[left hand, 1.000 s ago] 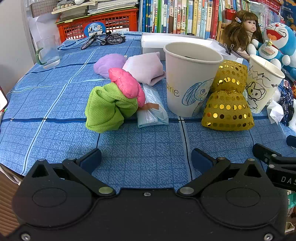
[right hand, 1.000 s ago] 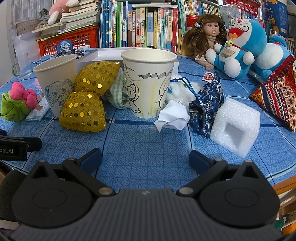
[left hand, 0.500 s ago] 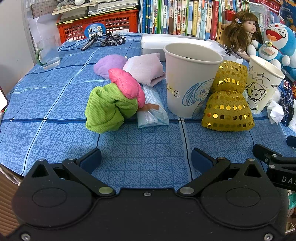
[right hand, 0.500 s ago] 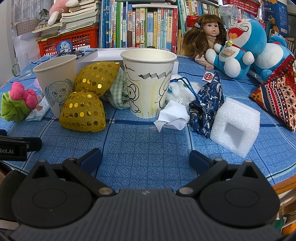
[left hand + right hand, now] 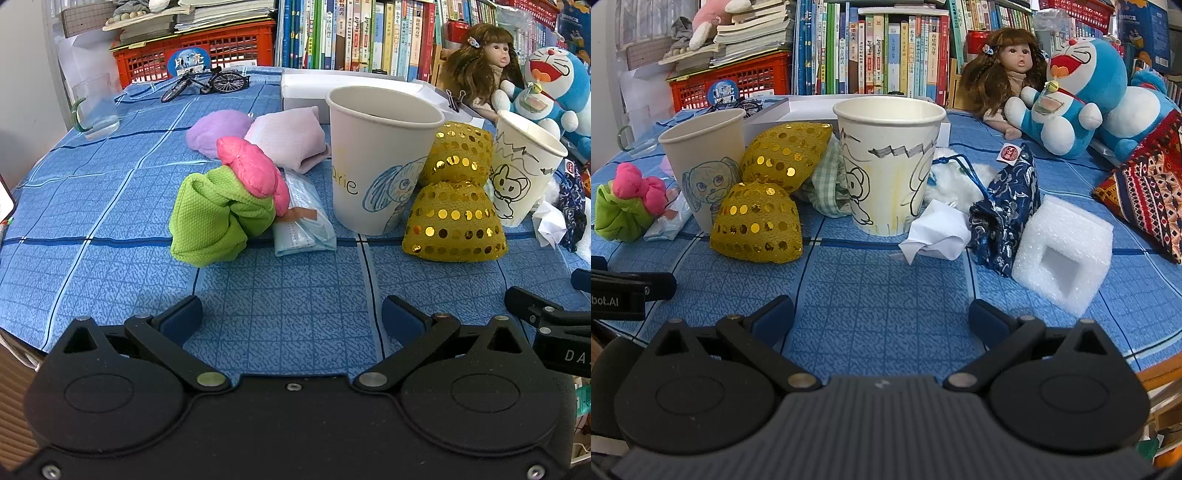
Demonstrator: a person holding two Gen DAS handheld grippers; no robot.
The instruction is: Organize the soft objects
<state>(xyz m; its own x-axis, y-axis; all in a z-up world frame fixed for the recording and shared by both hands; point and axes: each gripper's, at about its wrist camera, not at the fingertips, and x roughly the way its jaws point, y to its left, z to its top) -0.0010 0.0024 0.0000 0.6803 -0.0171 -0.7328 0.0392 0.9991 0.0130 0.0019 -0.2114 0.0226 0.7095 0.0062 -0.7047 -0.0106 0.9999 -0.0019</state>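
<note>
- The left gripper hangs low over the near edge of the blue checked tablecloth, its jaws spread wide with nothing between them.
- The right gripper sits the same way over the cloth, jaws wide apart and empty.
- A paper cup with a dog drawing stands upright in the middle of the left view; its rim hides most of the inside, so its contents cannot be told.
- A second paper cup with a cartoon drawing stands upright to the right of it; its inside is also out of sight.
- Two gold sequined pouches lie between the cups, the nearer one on the cloth, the farther one leaning above it.
- Left of the dog cup lies a packet of face masks, touching a green cloth bundle with a pink soft ball on top.
- Farther back rest a purple pad and a pale pink pad, side by side.
- Right of the cartoon cup lie crumpled white paper, a dark blue drawstring bag and a white foam block.
- A checked green cloth is tucked behind the cartoon cup.
- A white box sits far behind the cups; its inside is not visible.
</note>
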